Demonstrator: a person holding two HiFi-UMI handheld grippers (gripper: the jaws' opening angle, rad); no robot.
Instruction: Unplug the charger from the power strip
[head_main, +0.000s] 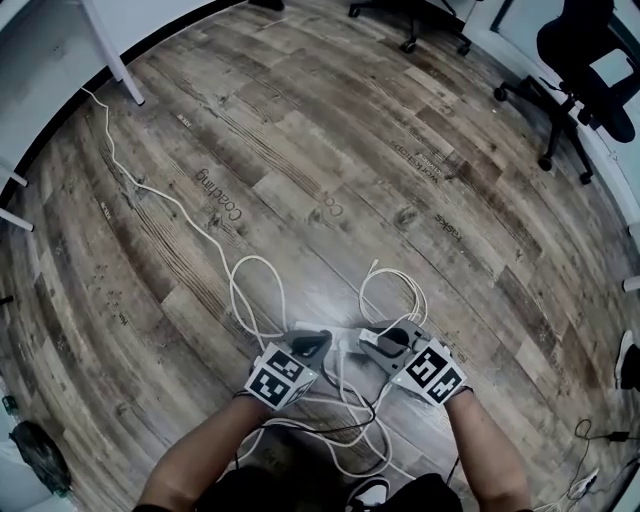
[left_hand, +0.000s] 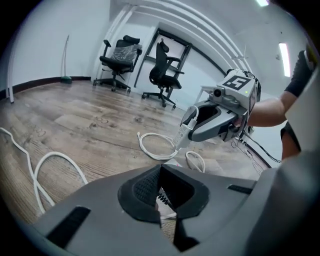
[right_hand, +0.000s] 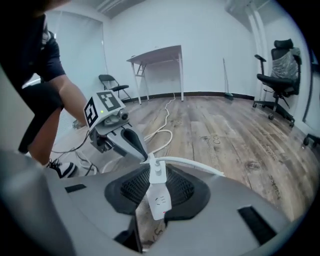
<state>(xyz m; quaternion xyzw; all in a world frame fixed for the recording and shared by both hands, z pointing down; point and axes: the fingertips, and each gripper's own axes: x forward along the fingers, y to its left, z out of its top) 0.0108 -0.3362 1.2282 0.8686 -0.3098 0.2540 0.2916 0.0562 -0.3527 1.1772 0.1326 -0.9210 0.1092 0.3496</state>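
In the head view we see two claws low over the floor (head_main: 330, 150), left claw (head_main: 312, 346) and right claw (head_main: 388, 342) side by side among looping white cords (head_main: 255, 290), and two office chairs (head_main: 575, 60) (head_main: 408, 25) by the floor's far edge. In the left gripper view the left claw's jaws stand almost together, pinching one white power strip (left_hand: 163, 201), with the right claw beyond. In the right gripper view the right claw's jaws, partly apart, clamp one charger (right_hand: 160, 199), its lower end hanging free above the floor.

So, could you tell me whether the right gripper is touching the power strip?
Touching. In the right gripper view the power strip sits clamped in the right gripper, clear of the floor.
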